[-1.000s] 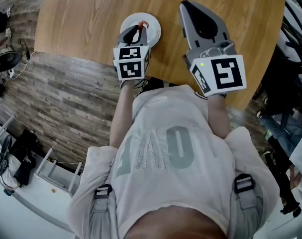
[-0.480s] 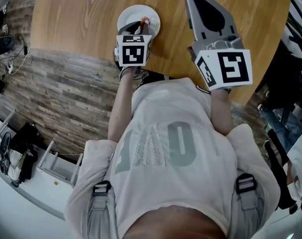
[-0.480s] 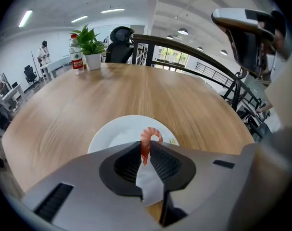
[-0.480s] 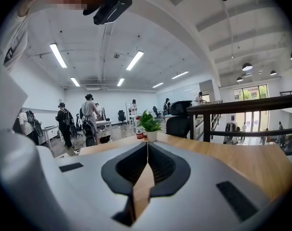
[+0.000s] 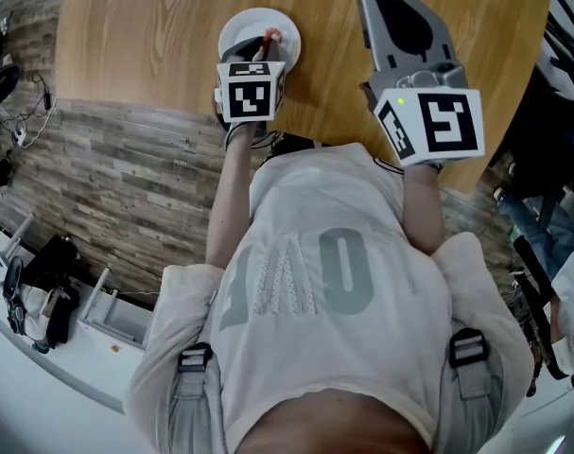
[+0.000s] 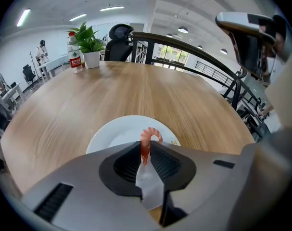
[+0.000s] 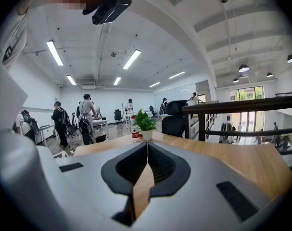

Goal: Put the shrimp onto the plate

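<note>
Room: an open office with strip lights overhead; a round wooden table [image 5: 154, 36] stands on a plank floor [image 5: 126, 178].
Far edge of table: 1 potted plant [image 6: 90, 44] and 1 bottle [image 6: 76, 59] side by side, well apart from the work.
Plate: 1 white plate [image 6: 112, 134] lies flat near the person's side of the table, close enough for an easy reach.
Shrimp: 1 pink shrimp [image 6: 146, 141] hangs over the plate, its curled end standing up above the jaws. I cannot tell whether it touches the plate.
Left gripper: the left gripper [image 6: 146, 150] is clamped on the lower part of the shrimp, pads pressing both sides; it points down at the plate, so that a release drops the shrimp inside the rim.
Right gripper: the right gripper [image 7: 147, 150] has its jaws closed together with nothing between them; it is held up to the right of the plate, clear of it, most likely to keep out of the way.
Step in hand: my guess is the set-down, with the carry over.
Next move calls for: a slight lowering, then parting the jaws so the shrimp lies on the plate.
Risk: the shrimp may cling to 1 pad, or roll toward the rim.
</note>
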The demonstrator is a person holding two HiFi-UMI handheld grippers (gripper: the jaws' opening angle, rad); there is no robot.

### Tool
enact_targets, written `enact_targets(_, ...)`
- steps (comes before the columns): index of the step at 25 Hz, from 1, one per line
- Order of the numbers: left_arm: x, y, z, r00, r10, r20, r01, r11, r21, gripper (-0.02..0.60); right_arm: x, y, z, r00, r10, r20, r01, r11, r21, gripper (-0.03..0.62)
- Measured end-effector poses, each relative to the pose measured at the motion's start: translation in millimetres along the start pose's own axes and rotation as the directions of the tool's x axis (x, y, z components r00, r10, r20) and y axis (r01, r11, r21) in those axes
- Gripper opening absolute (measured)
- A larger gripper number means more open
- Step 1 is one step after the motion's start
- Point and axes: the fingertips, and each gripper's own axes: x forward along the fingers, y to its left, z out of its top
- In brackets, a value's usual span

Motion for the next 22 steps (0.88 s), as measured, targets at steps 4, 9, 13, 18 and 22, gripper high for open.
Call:
enact_targets(4,-0.3,-0.2,0.2,1.000,0.009,-0.003,-0.009,1.000,-0.010,0.064,-1.0,0.5,-0.7,1.000,-0.003,-0.002,0.003,1.000,-0.001,0.021)
enact_targets(9,-5.6,-1.5,5.2,0.999,-0.013,0.034,0.015,0.998,-0.057,0.095,-0.2,5.8,0.0,1.000,0.006,0.000,-0.006,1.000,0.000,0.021)
enact_targets(13,-15.0,2.6,13.4,0.998,-0.018,0.065,0.024,0.995,-0.098,0.130,1.3,8.9,1.8,1.000,0.007,0.007,-0.007,1.000,0.000,0.021)
enact_targets(18,-45.3,10.6,45.6,0.985,0.013,0.175,0.003,0.996,-0.088,0.130,2.0,16.4,5.8,1.000,0.022,0.017,-0.022,1.000,-0.010,0.021)
enact_targets(22,-85.9,12.4,84.2,0.943,0.027,0.333,-0.002,0.997,-0.075,0.129,0.4,26.8,12.7,0.999,0.040,0.034,-0.039,0.999,-0.021,0.021)
